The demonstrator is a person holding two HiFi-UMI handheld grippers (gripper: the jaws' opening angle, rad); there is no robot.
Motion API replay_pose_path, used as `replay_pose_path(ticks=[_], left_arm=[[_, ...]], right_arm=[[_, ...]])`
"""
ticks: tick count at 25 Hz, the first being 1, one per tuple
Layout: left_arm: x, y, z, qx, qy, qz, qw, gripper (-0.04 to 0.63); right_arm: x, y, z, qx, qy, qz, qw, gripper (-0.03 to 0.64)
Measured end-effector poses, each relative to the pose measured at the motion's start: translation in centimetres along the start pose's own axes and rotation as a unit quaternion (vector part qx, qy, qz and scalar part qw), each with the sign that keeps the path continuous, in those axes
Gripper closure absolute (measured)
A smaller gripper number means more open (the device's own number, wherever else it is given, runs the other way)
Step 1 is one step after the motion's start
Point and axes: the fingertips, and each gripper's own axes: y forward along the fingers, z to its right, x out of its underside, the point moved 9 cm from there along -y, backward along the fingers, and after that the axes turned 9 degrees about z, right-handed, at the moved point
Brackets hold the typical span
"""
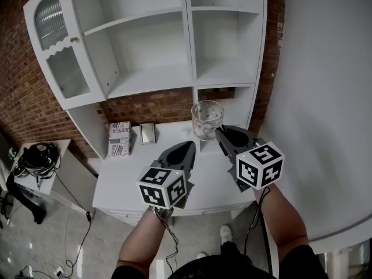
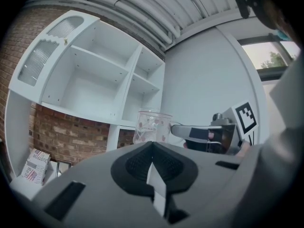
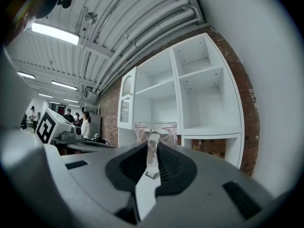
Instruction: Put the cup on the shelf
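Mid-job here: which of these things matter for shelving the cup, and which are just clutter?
Job: glass cup, gripped by the right gripper; white shelf unit.
Lying about: printed box and small shiny object on the counter; cables on the side table; left gripper, shut and empty.

Count: two tongs, one cup, one shelf unit, two small items.
One left tongs (image 1: 188, 147) and one right tongs (image 1: 220, 132); one glass cup (image 1: 207, 119) at the right tongs' tips; one white shelf unit (image 1: 151, 77) beyond both, with one glazed door (image 1: 61, 63); one printed carton (image 1: 119, 138) and one small grey object (image 1: 147, 133) left of the left tongs, on one bench (image 1: 125, 179).
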Motion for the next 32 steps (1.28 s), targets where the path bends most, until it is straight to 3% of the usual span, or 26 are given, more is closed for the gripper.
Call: replay_pose_path(ticks=[11, 32], left_arm=[[-0.1, 5.5, 0.5, -0.005, 0.01, 0.001, 0.9999, 0.591], [-0.8, 20.6, 1.4, -0.018, 0.036, 0.02, 0.999, 0.591]], right_arm=[[-0.2, 1.5, 5.5, -0.009, 0.002, 0.002, 1.0, 0.58], [-3.5, 6.8, 20.2, -0.038, -0.004, 0.026, 0.999, 0.58]])
